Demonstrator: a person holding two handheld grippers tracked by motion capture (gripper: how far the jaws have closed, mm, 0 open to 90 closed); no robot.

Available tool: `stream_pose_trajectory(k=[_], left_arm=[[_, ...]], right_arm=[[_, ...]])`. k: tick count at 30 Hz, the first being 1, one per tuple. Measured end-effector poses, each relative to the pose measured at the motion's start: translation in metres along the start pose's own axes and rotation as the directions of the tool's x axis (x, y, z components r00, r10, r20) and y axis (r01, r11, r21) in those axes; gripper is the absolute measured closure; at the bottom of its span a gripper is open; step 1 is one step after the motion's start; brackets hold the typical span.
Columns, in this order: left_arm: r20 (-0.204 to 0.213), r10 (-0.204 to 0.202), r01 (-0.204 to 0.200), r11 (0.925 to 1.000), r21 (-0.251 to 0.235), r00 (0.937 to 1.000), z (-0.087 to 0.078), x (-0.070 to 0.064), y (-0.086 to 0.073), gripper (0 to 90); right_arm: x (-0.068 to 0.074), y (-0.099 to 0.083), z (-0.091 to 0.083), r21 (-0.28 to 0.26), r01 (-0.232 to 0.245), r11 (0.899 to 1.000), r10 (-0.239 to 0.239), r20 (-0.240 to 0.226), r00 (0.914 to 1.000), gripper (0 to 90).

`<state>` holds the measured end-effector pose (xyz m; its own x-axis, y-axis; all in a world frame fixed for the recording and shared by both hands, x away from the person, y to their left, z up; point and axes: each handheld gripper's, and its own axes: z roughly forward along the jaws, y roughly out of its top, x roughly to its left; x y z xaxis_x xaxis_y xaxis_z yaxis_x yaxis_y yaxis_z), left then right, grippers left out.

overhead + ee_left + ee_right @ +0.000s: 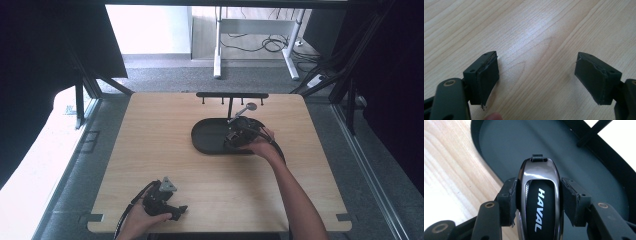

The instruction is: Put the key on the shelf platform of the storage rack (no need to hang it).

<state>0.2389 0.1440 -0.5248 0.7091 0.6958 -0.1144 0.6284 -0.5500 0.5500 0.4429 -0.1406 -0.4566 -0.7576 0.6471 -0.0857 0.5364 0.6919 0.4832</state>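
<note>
A glossy black car key fob (539, 197) marked HAVAL, with a small strap loop at its far end, sits between the pads of my right gripper (539, 200), which is shut on its two sides. It hangs over the dark oval tray (506, 142). From above, the right gripper (241, 134) is over the right half of the tray (207, 137). My left gripper (537, 80) stands open above bare wood, nothing between its pads. It lies near the table's front edge, as the left gripper (165, 200) shows in the high view.
A black rack with small hooks (231, 96) rises on a post behind the tray. The light wooden table (150, 150) spreads wide on the left. Beyond the far edge are grey floor, desk legs and cables (270, 45).
</note>
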Motion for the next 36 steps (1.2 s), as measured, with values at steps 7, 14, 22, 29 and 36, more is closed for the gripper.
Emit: stream_pose_trajectory(k=[7,14,22,29,36], left_arm=[[-0.002,0.002,-0.002,1.0000,0.001,1.0000,0.000,0.000,0.000,19.5],[0.000,0.001,-0.001,1.0000,-0.001,1.0000,0.000,0.000,0.000,19.4],[-0.003,0.001,-0.001,1.0000,-0.001,1.0000,0.000,-0.001,0.000,19.2],[-0.005,0.006,-0.006,1.0000,0.001,1.0000,0.000,-0.001,0.000,18.8],[-0.004,0.007,-0.007,1.0000,0.002,1.0000,0.001,-0.001,0.000,18.6]], right_arm=[[-0.001,0.002,0.009,0.014,0.002,1.000,-0.002,0.016,0.9999,49.4],[-0.008,-0.003,0.018,0.056,0.010,0.998,-0.014,0.065,0.9978,49.4],[-0.009,-0.006,0.027,0.095,0.022,0.995,-0.029,0.073,0.9969,49.3],[-0.007,-0.006,0.032,0.104,0.025,0.994,-0.033,0.074,0.9967,49.1],[-0.005,-0.009,0.030,0.087,0.001,0.996,-0.009,0.091,0.9958,43.4]])
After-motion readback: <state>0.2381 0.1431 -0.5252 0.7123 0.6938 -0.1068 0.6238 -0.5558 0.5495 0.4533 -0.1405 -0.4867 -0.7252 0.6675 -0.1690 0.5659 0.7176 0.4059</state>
